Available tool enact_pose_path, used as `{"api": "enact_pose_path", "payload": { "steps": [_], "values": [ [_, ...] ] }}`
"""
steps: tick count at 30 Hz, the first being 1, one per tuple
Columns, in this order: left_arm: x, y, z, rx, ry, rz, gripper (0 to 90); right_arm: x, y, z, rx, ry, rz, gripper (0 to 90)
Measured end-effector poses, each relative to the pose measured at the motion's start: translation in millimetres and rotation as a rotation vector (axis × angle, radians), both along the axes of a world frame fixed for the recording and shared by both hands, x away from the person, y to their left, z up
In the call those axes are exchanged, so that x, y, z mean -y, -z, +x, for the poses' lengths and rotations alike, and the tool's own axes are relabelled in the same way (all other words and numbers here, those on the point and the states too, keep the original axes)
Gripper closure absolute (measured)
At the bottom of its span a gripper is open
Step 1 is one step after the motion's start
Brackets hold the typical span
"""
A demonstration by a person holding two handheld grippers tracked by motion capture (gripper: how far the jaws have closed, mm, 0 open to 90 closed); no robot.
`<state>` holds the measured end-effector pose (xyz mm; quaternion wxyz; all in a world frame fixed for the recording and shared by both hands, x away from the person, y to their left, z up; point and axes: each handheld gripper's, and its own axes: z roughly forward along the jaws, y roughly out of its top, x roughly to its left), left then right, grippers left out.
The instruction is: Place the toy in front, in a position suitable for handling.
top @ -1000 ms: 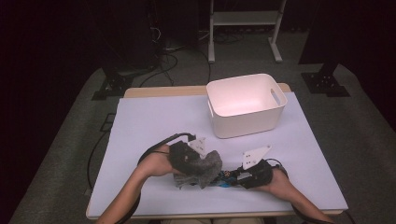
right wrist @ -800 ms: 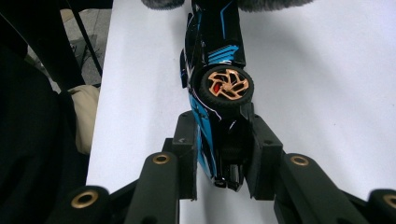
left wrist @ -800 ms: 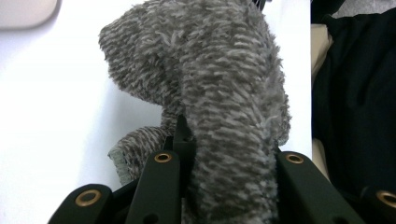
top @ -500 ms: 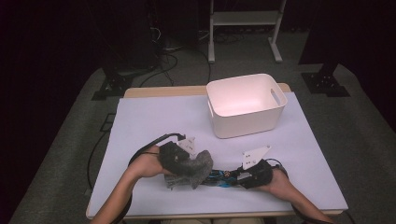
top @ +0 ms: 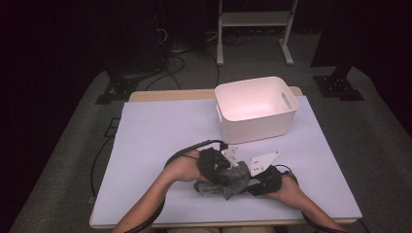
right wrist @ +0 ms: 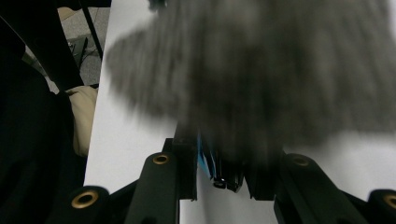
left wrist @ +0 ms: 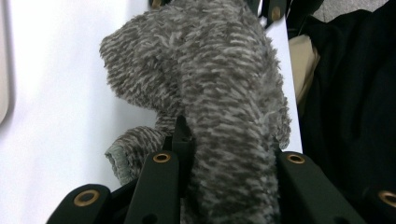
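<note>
person: forearms come in from the near edge, one hand on each pair of tongs, hands close together near the table's near edge, a bit right of centre
left tongs [top: 214,167]: near-centre, pinching the grey fuzzy cloth; in the left gripper view the jaws are pressed in on a thick fold of it, cloth bulging up and over them
right tongs [top: 260,182]: just right of the left tongs, jaws pressed nearly together; in the right gripper view the cloth edge sits at the jaw tips, blurred, with a thin blue strip [right wrist: 204,161] showing between the jaws; looks like a pinch on the cloth's right end
grey fuzzy cloth [top: 228,177]: bunched between the two tongs, held at both ends, lower part touching or just above the table, cannot tell which; terry-like pile [left wrist: 219,88] with a hemmed corner hanging at the lower left in the left gripper view
grey plates: light three-cornered plate on top of each tongs, tilted, side by side just far of the cloth
table [top: 155,136]: covered by a pale lilac-white sheet, wooden edge showing at the far side
white bin [top: 256,109]: far right of centre on the table, open top, handle slot in the right wall, well apart from the cloth and tongs
floor [top: 63,145]: grey carpet around the table, black cables at far left
white frame [top: 255,22]: metal stand legs on the floor beyond the bin, dark background
</note>
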<state>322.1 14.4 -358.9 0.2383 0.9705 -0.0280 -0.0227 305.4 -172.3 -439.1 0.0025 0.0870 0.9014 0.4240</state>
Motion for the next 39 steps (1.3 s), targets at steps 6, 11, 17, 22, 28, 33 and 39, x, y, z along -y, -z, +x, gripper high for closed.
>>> {"api": "enact_pose_path", "payload": {
  "steps": [6,11,17,22,28,33,39],
  "values": [
    [15.5,2.5,4.5,-0.016,0.016,-0.006,70.0,0.2,0.6,-0.4,-0.003,0.008,0.005,68.6],
    [1.5,1.2,5.4,-0.015,-0.014,0.006,70.0,0.7,0.7,0.0,-0.007,0.004,0.005,68.8],
    [-36.6,1.6,9.7,-0.024,-0.091,0.013,70.0,0.8,0.9,0.0,-0.002,0.0,0.003,68.8],
    [-65.5,-0.9,11.1,-0.02,-0.142,0.02,69.8,0.8,1.0,0.1,-0.003,0.001,0.005,68.8],
    [-87.3,-1.3,11.1,-0.032,-0.186,0.011,69.5,0.9,1.0,0.1,-0.006,0.002,0.004,68.8],
    [-88.5,-2.1,10.4,-0.044,-0.207,0.009,69.6,0.9,0.9,0.4,-0.007,0.0,0.004,68.8],
    [-63.7,-1.8,8.9,-0.033,-0.152,0.007,69.7,0.6,0.7,0.5,-0.003,-0.003,0.002,68.8]
  ]
}}
